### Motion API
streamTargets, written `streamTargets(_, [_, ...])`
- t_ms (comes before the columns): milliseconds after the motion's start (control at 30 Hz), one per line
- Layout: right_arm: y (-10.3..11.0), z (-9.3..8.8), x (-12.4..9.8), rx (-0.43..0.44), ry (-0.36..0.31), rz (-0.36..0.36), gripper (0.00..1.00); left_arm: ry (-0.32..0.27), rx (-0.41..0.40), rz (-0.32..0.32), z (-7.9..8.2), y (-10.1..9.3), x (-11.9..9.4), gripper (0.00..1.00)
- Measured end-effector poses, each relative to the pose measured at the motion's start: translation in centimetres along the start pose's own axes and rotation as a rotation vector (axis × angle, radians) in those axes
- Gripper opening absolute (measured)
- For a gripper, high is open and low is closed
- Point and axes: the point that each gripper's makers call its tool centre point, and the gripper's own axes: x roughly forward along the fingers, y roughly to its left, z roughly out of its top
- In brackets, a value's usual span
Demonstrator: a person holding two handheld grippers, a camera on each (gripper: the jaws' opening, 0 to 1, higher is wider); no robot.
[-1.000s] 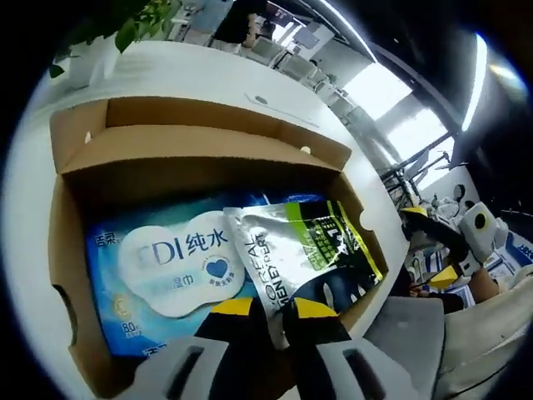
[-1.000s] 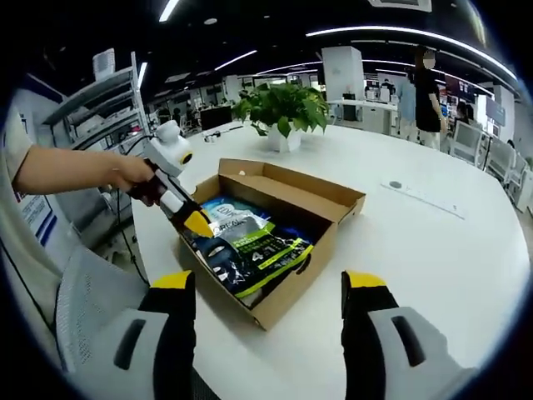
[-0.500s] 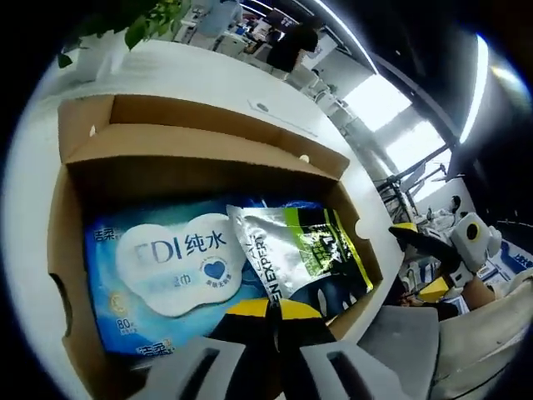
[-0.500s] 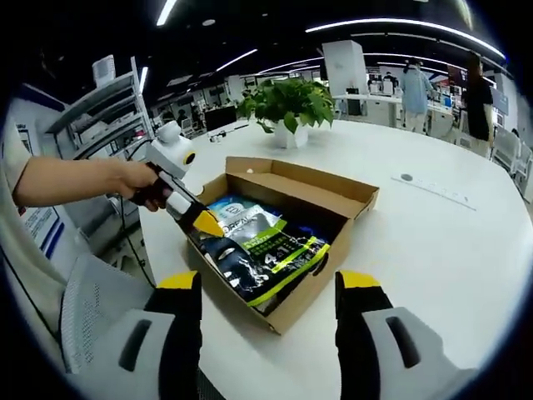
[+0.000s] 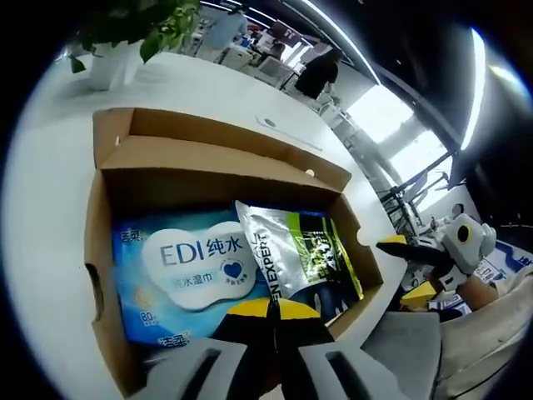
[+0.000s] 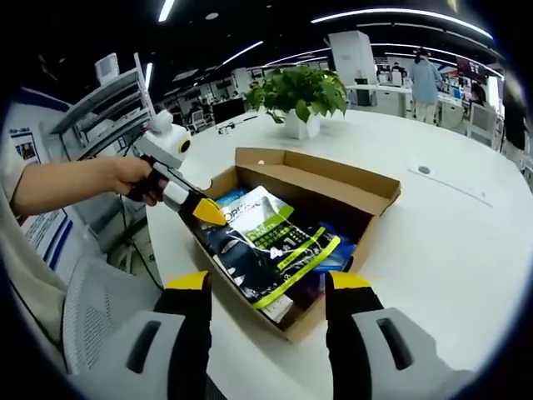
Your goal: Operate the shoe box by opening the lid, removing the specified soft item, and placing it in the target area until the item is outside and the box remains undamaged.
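Shoe box [image 6: 333, 218] sits open near the white table's [image 6: 450, 242] edge, holding two soft packs: one blue wet-wipe pack [image 5: 187, 275] and one silver-green pouch [image 5: 300, 258] lying partly over it. My left gripper [image 5: 271, 310] is clenched on the pouch's near edge, lifting that end over the box's front wall; the right gripper view shows my hand [image 6: 125, 177] behind it. My right gripper [image 6: 268, 287] hangs released before the box, jaws apart. One potted plant [image 6: 301, 96] stands past the box; two people [image 6: 426, 79] are far off.
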Motion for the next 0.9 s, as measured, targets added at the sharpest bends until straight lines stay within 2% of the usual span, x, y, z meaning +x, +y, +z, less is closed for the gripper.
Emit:
streamTargets(467, [0.4,-0.3,3.1,0.060,0.084,0.024,0.42,-0.057,0.023,0.027,0.5,0.3,-1.7,0.00])
streamTargets(700, [0.3,-0.6,4.6,0.061,0.153,0.001,0.38,-0.068,0.048,0.043,0.7,0.4,-2.0,0.00])
streamTargets(900, [0.0,-1.2,5.3,0.109,0.200,-0.009,0.36,-0.070,0.067,0.052,0.7,0.5,-2.2,0.00])
